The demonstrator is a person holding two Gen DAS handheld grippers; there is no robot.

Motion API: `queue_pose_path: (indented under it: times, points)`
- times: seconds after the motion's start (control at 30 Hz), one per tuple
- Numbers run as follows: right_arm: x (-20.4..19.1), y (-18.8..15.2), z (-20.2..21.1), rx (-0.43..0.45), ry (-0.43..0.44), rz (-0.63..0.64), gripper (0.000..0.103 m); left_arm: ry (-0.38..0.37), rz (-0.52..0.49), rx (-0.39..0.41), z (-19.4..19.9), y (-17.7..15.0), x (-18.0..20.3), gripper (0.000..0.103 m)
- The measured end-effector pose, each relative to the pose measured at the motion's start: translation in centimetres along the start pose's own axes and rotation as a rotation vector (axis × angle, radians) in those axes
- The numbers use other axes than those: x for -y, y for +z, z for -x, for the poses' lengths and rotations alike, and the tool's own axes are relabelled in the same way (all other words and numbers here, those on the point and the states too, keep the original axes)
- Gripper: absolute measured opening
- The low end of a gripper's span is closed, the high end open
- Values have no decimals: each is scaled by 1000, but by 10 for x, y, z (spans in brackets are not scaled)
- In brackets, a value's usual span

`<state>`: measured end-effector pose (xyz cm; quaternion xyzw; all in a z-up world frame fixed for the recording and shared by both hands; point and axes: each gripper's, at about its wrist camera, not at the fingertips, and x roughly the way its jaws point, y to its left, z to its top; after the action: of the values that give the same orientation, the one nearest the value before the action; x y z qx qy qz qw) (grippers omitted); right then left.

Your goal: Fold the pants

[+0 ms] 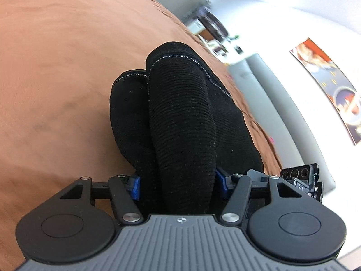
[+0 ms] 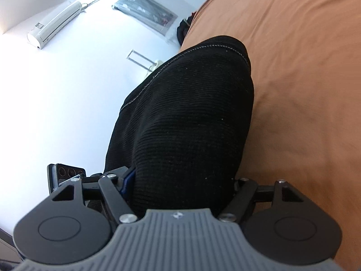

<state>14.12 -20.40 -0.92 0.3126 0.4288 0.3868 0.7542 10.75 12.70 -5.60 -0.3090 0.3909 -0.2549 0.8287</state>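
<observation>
- The left gripper [image 1: 177, 186] is clamped on a thick roll of the black ribbed pants [image 1: 180, 117]; its blue pads [image 1: 135, 186] press in from both sides, so the cloth bulges out ahead of them in two rounded folds.
- The right gripper [image 2: 180, 186] is likewise closed on the same pants [image 2: 187, 122]. One blue pad [image 2: 127, 180] shows at the left of the bundle; the other is hidden behind the fabric, so I judge the grip from how the cloth narrows there.
- Each gripper takes its own bunch of the garment, probably so the pants can be lifted together and laid over as one even fold rather than dragged by a single corner.
- The fabric stands up off the orange-brown bedsheet [image 1: 56, 79] near the fingers and droops forward beyond them; a pale stitched seam [image 1: 158, 62] runs along the far edge, which suggests a hem or waistband end hangs free.
- In the right wrist view the pants lie at the edge of the sheet [image 2: 304, 67], with the pale floor [image 2: 67, 101] to the left.
- Further out, a grey padded bed frame [image 1: 270, 85] borders the sheet, and a white air-conditioning unit [image 2: 54, 23] shows in the right wrist view.
- The fold looks only begun: the cloth is gathered, not yet flat.
</observation>
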Motion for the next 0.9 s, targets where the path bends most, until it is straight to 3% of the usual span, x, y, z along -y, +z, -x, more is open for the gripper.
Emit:
queue_pose_path:
  times: [0.17,0.33,0.4,0.47,0.8,0.9]
  points:
    - [7,-44,64,26,-69,-6,70,-2,-23,-84,-28,-46,20,69]
    - [49,-86,66,-1,-145,-84,72,104,-70,-156,-52,-72,12,77]
    - [54,-95,64,11,-139,-78,76,114,-75,-146,-46,-73,12,89]
    - [55,-98,65,31,-123,-94,79,146,-89,-148,-43,-74,19,93]
    - [54,-103,113,94,-166,-72,87,228,-180,-139,-45,-57,44,95]
    - [53,-105,123,121,-177,-79,89,225,-156,-111,-38,-60,48,95]
